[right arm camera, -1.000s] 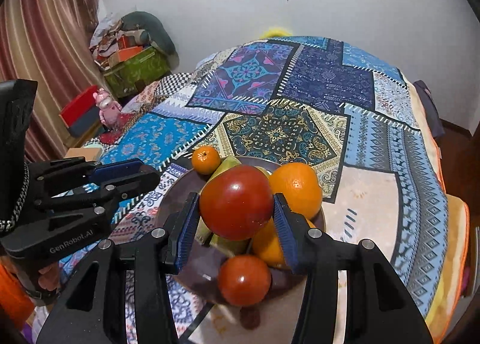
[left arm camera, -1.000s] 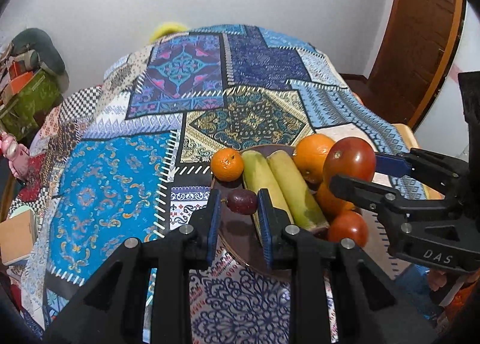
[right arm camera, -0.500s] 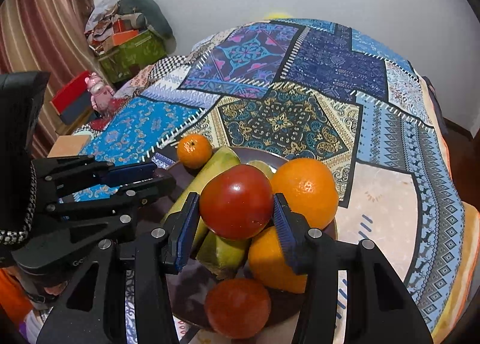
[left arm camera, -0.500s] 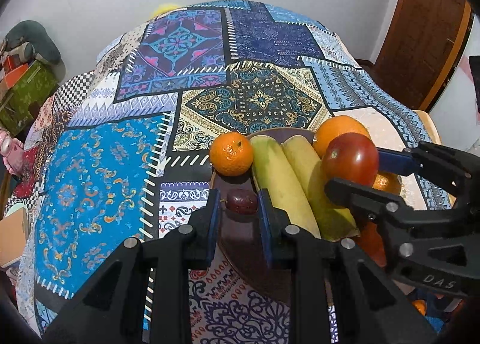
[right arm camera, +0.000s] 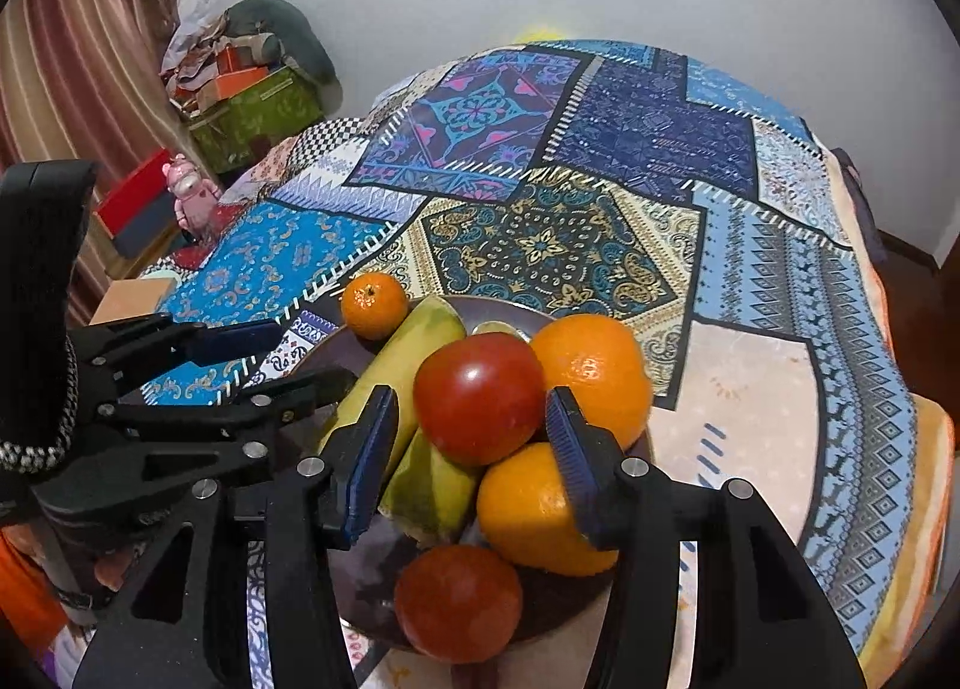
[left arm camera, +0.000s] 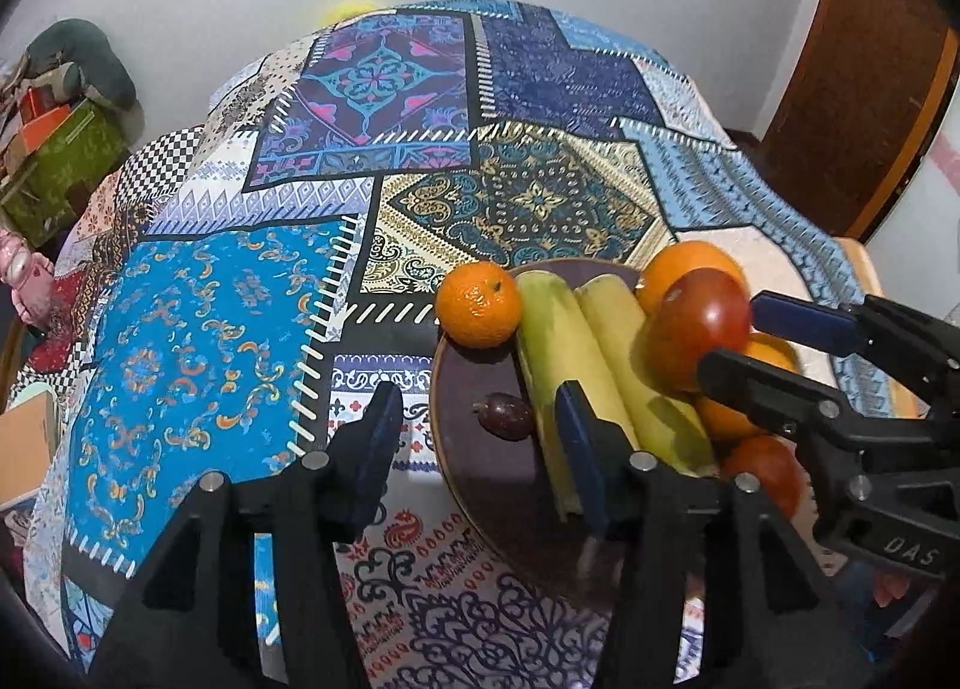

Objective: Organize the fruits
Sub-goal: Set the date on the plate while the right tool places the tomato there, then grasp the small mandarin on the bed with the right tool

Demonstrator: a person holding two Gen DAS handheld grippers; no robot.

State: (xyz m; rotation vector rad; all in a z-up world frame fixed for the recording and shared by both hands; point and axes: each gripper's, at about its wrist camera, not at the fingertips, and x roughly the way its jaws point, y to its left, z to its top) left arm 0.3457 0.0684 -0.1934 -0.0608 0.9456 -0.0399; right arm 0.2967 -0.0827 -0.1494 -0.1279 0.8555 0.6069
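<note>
A dark round plate (left arm camera: 480,467) on the patchwork cloth holds two bananas (left arm camera: 576,341), oranges (left arm camera: 690,266), a small mandarin (left arm camera: 478,303), tomatoes and a dark grape (left arm camera: 503,416). My left gripper (left arm camera: 474,437) is open, its jaws wide on either side of the grape, which lies on the plate. My right gripper (right arm camera: 471,440) is open around a red tomato (right arm camera: 478,395) that rests on top of the pile, with gaps to both pads. A second tomato (right arm camera: 459,602) sits at the plate's near rim (right arm camera: 360,599).
The patchwork cloth (left arm camera: 420,119) covers the whole surface. Boxes and bags (right arm camera: 252,89) are stacked by the wall at left. A pink toy (right arm camera: 192,197) stands beside the surface. A wooden door (left arm camera: 870,59) is at right.
Both grippers have opened. The left let go of the grape onto the plate; the right let go of the tomato onto the fruit pile. Both had lowered toward the plate.
</note>
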